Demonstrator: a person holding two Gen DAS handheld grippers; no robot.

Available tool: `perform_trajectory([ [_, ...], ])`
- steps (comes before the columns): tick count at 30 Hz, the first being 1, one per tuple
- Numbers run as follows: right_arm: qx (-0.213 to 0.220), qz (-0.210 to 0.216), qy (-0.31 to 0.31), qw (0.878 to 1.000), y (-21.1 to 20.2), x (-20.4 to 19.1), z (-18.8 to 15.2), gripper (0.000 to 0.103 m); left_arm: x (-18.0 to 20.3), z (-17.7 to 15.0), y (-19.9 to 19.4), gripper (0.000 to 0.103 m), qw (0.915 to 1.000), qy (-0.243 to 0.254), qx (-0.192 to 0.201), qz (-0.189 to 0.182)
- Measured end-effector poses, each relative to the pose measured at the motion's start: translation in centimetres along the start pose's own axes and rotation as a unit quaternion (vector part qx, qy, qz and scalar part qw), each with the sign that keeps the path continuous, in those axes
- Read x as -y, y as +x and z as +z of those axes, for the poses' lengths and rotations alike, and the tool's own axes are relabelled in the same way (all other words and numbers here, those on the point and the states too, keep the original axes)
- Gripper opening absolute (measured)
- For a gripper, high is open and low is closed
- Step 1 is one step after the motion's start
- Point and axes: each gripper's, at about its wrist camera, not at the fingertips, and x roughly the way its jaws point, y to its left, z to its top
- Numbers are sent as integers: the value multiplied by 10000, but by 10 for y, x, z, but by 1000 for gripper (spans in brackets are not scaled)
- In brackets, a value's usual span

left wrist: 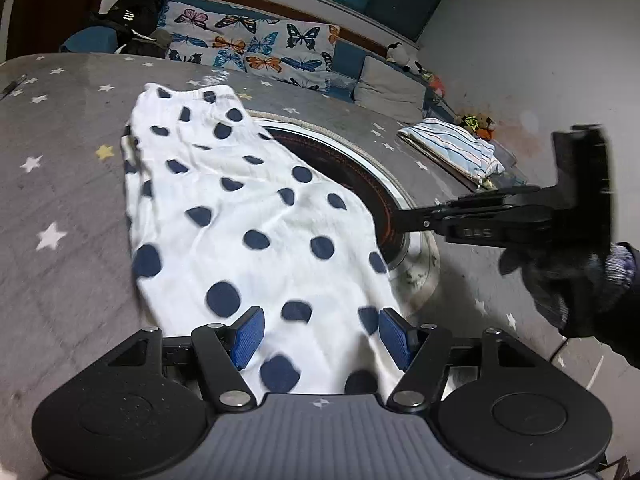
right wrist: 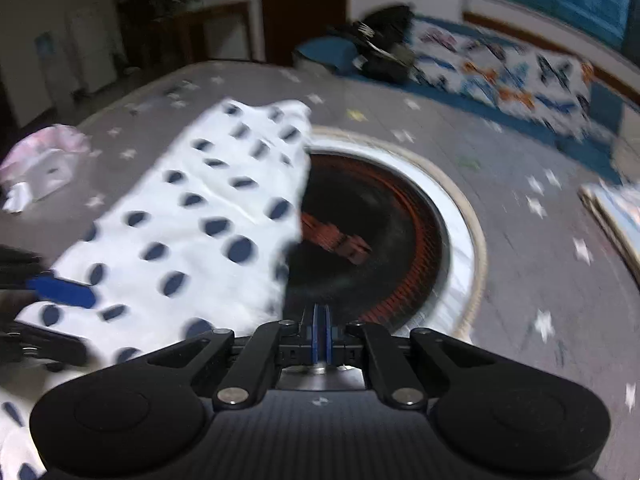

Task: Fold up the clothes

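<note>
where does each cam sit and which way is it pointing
Left wrist: on the left gripper, looking along its open fingers over the dotted cloth; the right gripper and gloved hand show.
Right wrist: on the right gripper, jaws shut, facing the round heater; one left pad shows.
Shared: cloth, heater, starred cover.

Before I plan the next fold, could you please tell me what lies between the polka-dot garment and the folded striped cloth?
In the left wrist view, the dark round recess and bare grey star-patterned cover lie between the white navy-dotted garment and the folded striped cloth.

Left tool (left wrist: 320, 332) agape, right tool (right wrist: 321, 320) closed
</note>
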Motion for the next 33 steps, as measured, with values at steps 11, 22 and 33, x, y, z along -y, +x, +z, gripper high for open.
perform_trajectory([
  [11, 277, 639, -338, 9970, 2, -34, 14, 20, -19, 12, -14, 65, 9989, -326, 297, 180],
  [22, 7, 604, -725, 9955, 25, -53, 20, 25, -45, 28, 0, 65, 9979, -305, 350, 456],
  [33, -142, 1568, -1605, 9744, -21, -110, -10, 34, -44, 34, 9, 65, 9978, 78, 313, 575],
])
